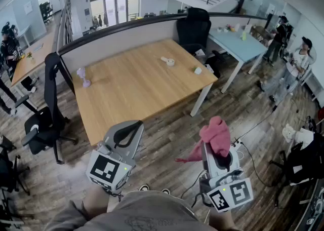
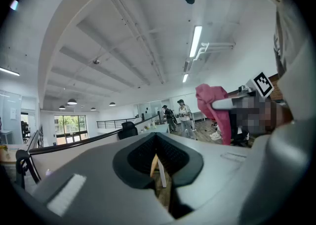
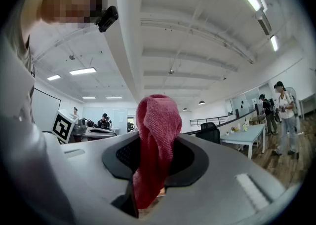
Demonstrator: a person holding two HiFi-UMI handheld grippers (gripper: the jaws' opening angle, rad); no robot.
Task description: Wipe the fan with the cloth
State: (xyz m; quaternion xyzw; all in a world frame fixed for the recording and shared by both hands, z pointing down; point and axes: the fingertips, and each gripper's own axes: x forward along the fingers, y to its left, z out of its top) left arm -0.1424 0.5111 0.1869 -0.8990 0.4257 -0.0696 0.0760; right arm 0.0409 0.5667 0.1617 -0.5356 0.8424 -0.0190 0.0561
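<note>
Left gripper: jaws pressed together, nothing between them. In its own view the black pads meet in one narrow seam.

Right gripper: jaws pinching the cloth. The cloth is pink-red and bunched. One fold stands up above the jaws, and a tail hangs down and toward the left gripper. In the right gripper view the cloth fills the gap between the pads from top to bottom.

Position: both grippers are side by side but apart from each other. They are over the wood-pattern floor, on the near side of the table. Both point away from the person, toward the table, and neither touches it.

Fan: small, lilac, upright on the left part of the table, near its far left corner. It is well apart from both grippers and from the cloth, and nothing touches it.

Also on the table:
- A tape roll lies near the far edge.
- A small pale object sits near the right corner, too small to identify.

Surroundings:
- A black chair stands at the left end of the table.
- A second black chair stands behind its far right corner.
- A pale blue table lies beyond that chair.
- Two people stand at the far right of the head view.
</note>
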